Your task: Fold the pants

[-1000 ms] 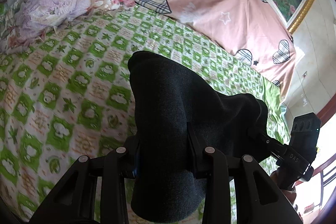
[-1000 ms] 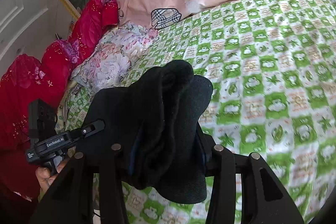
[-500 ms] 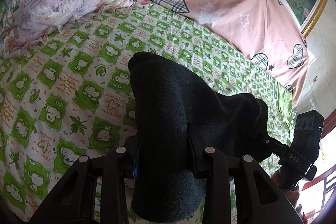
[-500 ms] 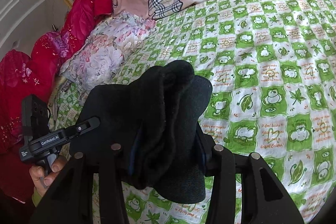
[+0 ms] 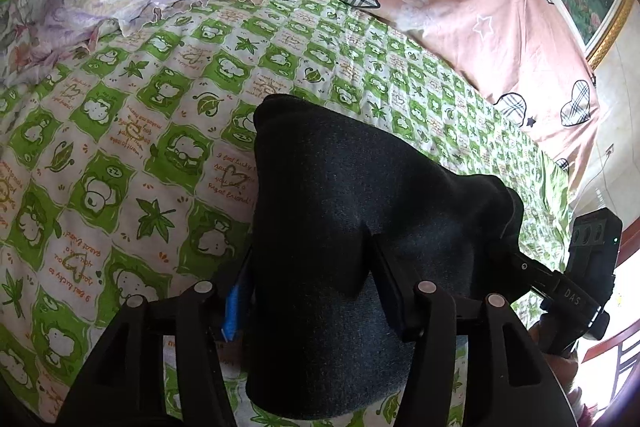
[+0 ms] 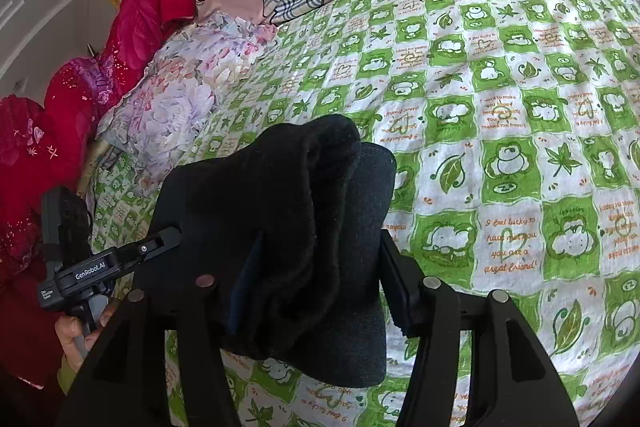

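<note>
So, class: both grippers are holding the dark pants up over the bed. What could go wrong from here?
1. Each gripper, left gripper and right gripper, pinches a thick bunch of the pants; an inner layer could slip and spoil the fold.
2. The cloth hangs bunched, so it may land creased on the green checked sheet.
3. Set down too far over, it could catch the floral pillow.

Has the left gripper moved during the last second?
Yes. The left gripper, shut on the pants, went down toward the green sheet; its squares look larger now.
</note>
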